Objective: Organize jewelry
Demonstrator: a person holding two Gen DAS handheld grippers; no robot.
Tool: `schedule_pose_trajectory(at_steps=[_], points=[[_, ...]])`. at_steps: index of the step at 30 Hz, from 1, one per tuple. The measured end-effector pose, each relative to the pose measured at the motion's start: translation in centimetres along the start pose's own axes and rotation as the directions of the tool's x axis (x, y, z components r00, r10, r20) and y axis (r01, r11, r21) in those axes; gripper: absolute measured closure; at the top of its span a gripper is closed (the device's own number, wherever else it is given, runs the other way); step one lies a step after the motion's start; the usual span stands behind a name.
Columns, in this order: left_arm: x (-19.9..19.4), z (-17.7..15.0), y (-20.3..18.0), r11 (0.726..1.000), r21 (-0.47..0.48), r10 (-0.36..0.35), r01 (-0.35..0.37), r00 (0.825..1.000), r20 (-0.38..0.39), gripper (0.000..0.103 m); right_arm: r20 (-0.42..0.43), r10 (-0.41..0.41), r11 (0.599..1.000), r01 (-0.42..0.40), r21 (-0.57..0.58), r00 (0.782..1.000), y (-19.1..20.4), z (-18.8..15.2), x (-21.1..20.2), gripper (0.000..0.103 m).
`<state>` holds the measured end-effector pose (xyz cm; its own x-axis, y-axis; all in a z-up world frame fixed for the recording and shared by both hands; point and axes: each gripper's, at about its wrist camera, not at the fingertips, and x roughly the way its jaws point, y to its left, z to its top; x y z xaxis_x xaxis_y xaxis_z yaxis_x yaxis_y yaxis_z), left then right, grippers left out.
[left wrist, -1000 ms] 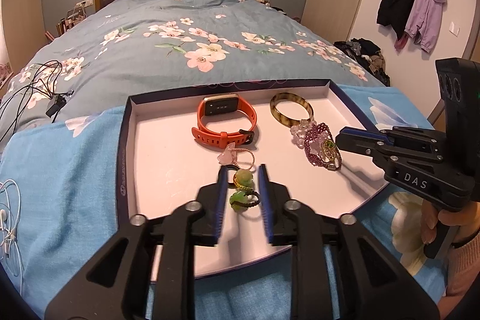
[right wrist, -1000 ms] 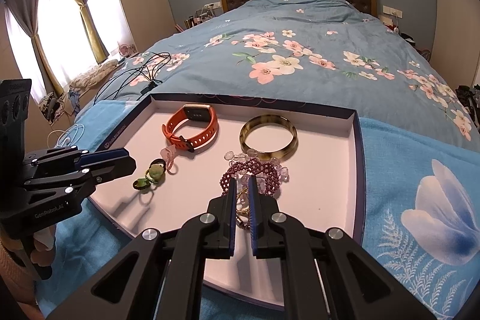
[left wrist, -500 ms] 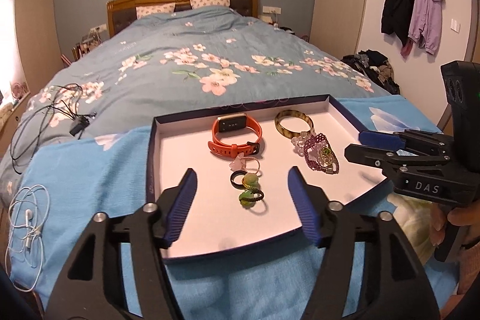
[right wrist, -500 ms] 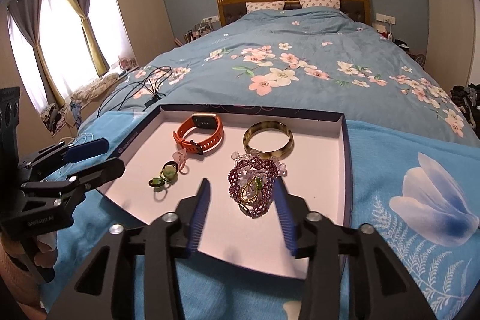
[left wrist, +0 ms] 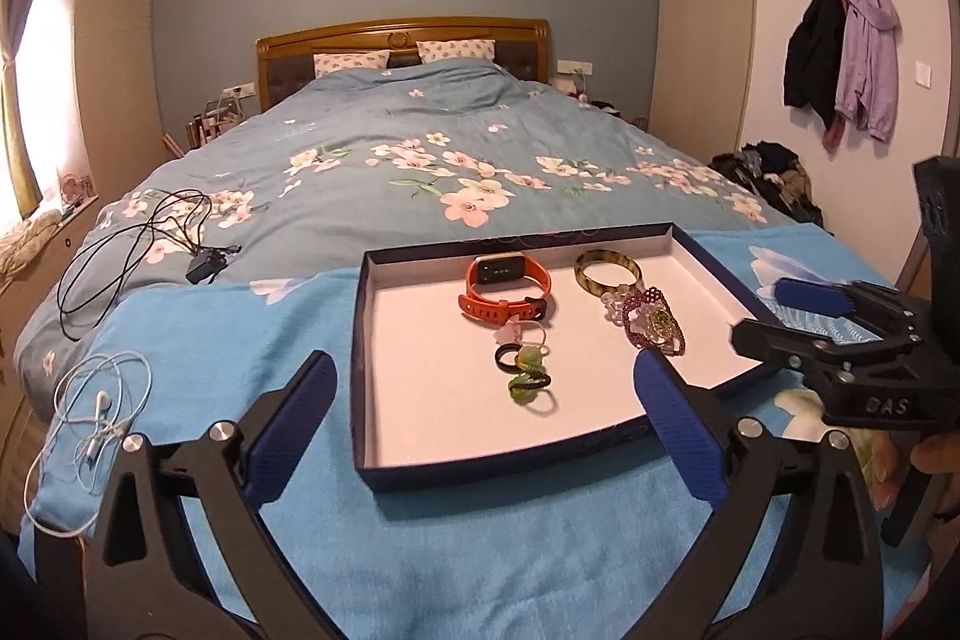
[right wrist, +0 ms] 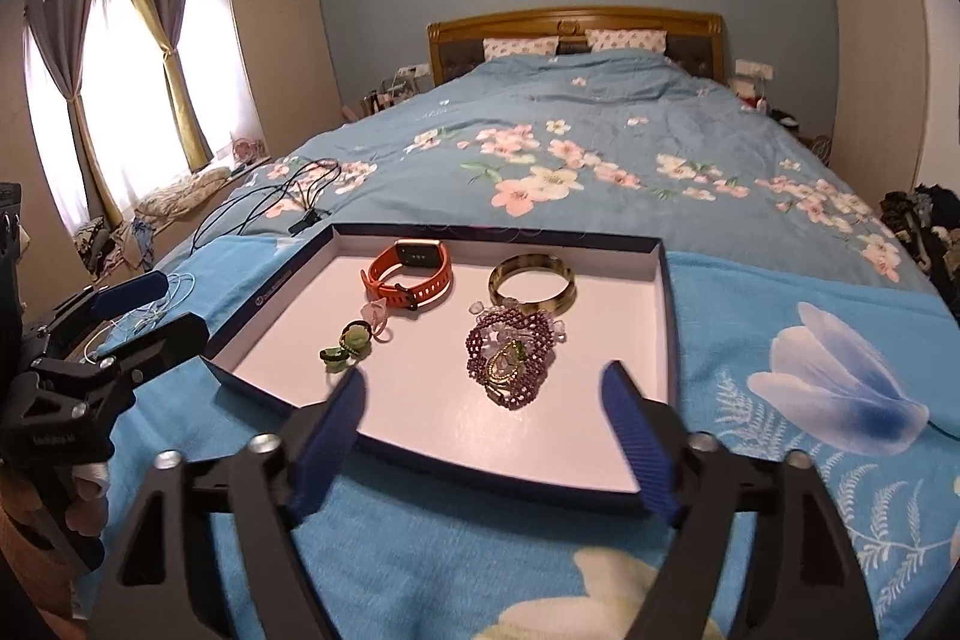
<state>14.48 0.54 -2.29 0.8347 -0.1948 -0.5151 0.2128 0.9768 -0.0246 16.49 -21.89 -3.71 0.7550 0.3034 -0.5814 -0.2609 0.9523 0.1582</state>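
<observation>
Both the left claw (left wrist: 480,400) and right claw (right wrist: 483,430) are opening, nothing between them. Jewelry lies in the tray (left wrist: 390,436) (on the bed); overlapping rings (left wrist: 523,370) could be snagged together.

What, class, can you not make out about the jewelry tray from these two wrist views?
- Logo on the tray wall: right wrist view, too small to read.
- How many pieces make up the purple bead cluster: both views, tangled together.
- Watch screen: left wrist view, too small.
- Green rings: count unclear, overlapping.
- Tray's near corner: left wrist view, hidden by the left gripper finger.
</observation>
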Motion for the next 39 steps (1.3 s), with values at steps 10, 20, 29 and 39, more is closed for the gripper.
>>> schedule_pose_trajectory(at_steps=[10, 20, 29, 39], points=[[-3.1, -2.4, 0.4, 0.997, -0.044, 0.066, -0.064, 0.997, 0.037, 0.005, 0.142, -0.057, 0.998, 0.062, -0.026, 0.988, 1.3, -2.5, -4.1, 0.007], [-7.4, -3.3, -1.1, 0.996, -0.031, 0.090, -0.086, 0.984, 0.153, 0.005, 0.223, -0.086, 0.995, 0.095, -0.031, 0.971, 2.7, -3.9, -7.0, 0.007], [-10.0, -3.7, -1.7, 0.994, -0.034, 0.109, -0.104, 0.969, 0.223, 0.005, 0.282, -0.098, 0.992, 0.117, -0.053, 0.954, 3.9, -4.5, -8.6, 0.007], [-11.8, -4.1, -2.7, 0.992, -0.034, 0.124, -0.120, 0.953, 0.276, 0.005, 0.300, -0.103, 0.992, 0.121, -0.042, 0.948, 4.3, -5.0, -9.1, 0.007]])
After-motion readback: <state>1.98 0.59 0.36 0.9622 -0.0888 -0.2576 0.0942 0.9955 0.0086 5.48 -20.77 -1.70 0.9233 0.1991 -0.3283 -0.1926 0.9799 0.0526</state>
